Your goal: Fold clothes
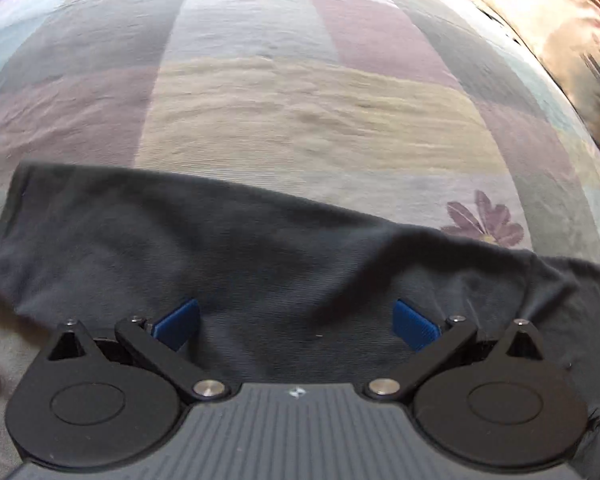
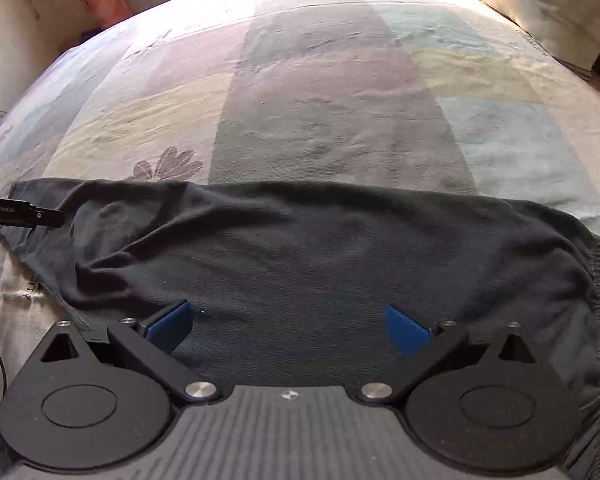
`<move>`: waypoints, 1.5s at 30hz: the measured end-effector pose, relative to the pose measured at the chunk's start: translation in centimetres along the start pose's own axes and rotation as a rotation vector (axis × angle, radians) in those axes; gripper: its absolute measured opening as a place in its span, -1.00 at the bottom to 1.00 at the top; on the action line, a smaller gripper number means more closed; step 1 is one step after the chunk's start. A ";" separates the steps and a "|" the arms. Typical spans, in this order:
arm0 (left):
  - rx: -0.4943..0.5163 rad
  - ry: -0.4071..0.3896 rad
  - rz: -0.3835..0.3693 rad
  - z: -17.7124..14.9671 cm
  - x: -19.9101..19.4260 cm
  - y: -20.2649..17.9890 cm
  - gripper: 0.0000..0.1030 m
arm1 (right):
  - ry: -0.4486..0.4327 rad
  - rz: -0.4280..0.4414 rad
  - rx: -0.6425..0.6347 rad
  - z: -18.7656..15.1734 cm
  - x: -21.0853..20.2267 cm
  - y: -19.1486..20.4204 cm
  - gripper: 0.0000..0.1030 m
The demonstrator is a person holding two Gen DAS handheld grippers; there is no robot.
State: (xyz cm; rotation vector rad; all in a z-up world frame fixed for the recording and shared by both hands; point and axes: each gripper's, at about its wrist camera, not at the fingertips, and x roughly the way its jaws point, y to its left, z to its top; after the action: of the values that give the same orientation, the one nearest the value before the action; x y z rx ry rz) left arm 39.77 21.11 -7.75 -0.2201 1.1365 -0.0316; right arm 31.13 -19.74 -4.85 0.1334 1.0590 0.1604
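A dark grey garment [image 1: 260, 248] lies folded across the near part of a bed. In the right wrist view the same garment [image 2: 320, 248] shows a ribbed hem at its right end. My left gripper [image 1: 297, 325] hovers over the garment with its blue pads wide apart and nothing between them. My right gripper [image 2: 287, 329] is likewise open above the cloth, empty. The tip of the left gripper [image 2: 40, 216] shows at the left edge of the right wrist view, over the garment's left end.
The bed carries a pastel patchwork sheet [image 1: 300, 100] with a purple flower print [image 1: 484, 220]. A pillow [image 2: 540, 4] lies at the far right corner. A wall and a pink curtain [image 2: 104, 0] stand beyond the bed's far left.
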 end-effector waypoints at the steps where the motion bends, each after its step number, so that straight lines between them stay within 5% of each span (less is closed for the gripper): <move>1: -0.030 -0.012 0.023 0.1 -0.3 1.3 0.98 | 0.000 -0.003 -0.007 0.3 0.1 0.3 1.00; 8: -0.116 -0.006 0.155 0.8 -0.6 8.6 0.98 | 0.019 -0.022 -0.019 1.9 1.1 2.5 1.00; 11: -0.128 -0.070 0.104 1.3 -1.9 8.9 0.98 | 0.023 -0.022 -0.018 2.1 1.3 3.5 1.00; 15: -0.058 -0.065 0.031 1.6 -1.4 8.2 0.98 | 0.040 -0.030 -0.032 1.8 1.9 5.0 1.00; 19: -0.009 0.001 0.069 1.4 0.5 8.2 0.98 | 0.057 -0.029 -0.019 1.3 2.3 5.8 1.00; 26: 0.257 -0.054 0.120 -0.4 -2.6 3.9 0.98 | 0.064 -0.069 -0.041 -0.2 0.7 4.7 1.00; 30: 0.395 -0.037 0.027 -3.8 -4.6 -0.3 0.98 | 0.101 -0.096 -0.104 -3.1 -1.3 3.3 1.00; 34: 0.414 0.070 -0.130 -8.6 -5.9 -4.4 0.98 | 0.149 -0.101 -0.212 -6.7 -3.4 2.6 1.00; 45: 0.361 0.265 -0.377 -21.0 -9.0 -14.1 0.98 | 0.153 0.133 -0.638 -11.9 -3.7 8.1 1.00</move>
State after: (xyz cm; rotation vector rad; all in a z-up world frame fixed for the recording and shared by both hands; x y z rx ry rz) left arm 18.25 5.22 -5.47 -0.1060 1.3163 -0.6101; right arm 18.34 -12.18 -5.93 -0.3907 1.1046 0.6268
